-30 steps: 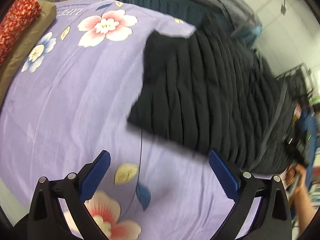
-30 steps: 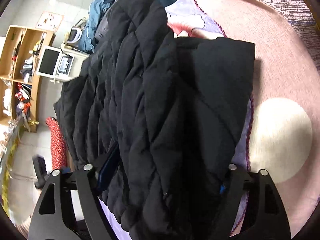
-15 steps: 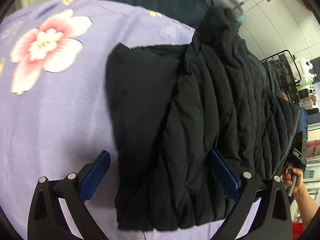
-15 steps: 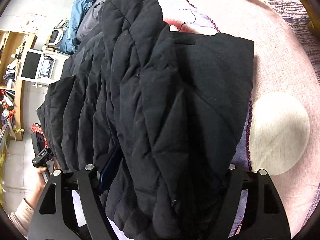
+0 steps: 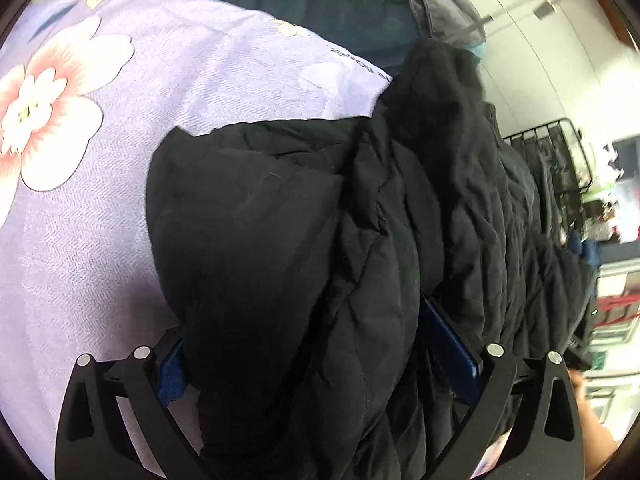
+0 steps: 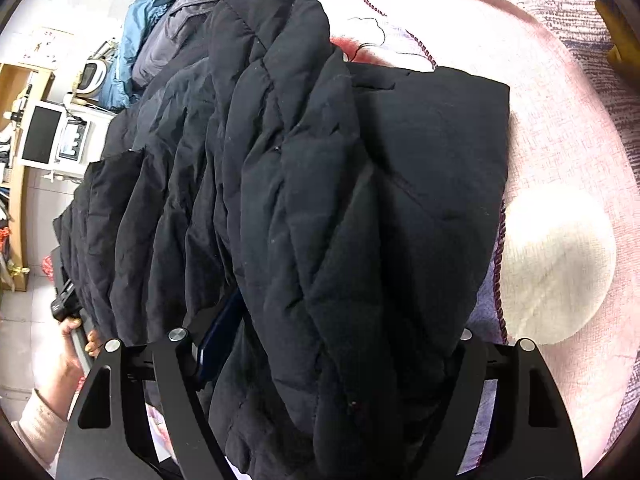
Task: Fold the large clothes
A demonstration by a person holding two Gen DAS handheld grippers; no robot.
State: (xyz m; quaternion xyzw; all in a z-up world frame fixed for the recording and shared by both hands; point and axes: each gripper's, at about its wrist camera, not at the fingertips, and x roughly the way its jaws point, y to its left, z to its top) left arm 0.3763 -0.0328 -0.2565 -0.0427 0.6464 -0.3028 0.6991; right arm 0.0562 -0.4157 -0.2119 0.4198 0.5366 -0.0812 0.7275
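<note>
A black quilted jacket (image 5: 360,220) lies bunched on the purple flowered bedsheet (image 5: 100,200). My left gripper (image 5: 304,332) straddles a thick fold at its near edge. Its jaws are closing, the cloth fills the gap, and the blue pads (image 5: 448,344) are half buried in it. In the right wrist view the same jacket (image 6: 320,160) runs away in ridged folds. My right gripper (image 6: 348,320) is shut on a thick bundle of it; one blue pad (image 6: 220,336) shows at the left and the other is hidden under the cloth.
A pink blanket (image 6: 560,120) with a pale round patch (image 6: 556,264) lies right of the jacket. Blue and grey clothes (image 6: 160,40) are heaped behind it. A wooden shelf (image 6: 16,160) and a wire rack (image 5: 560,152) stand off the bed. A person's hand (image 6: 76,344) holds the other gripper's handle.
My left gripper has swept across the bare sheet and come down over the jacket's edge, which now sits between its jaws. The right gripper keeps its hold and shifted slightly.
</note>
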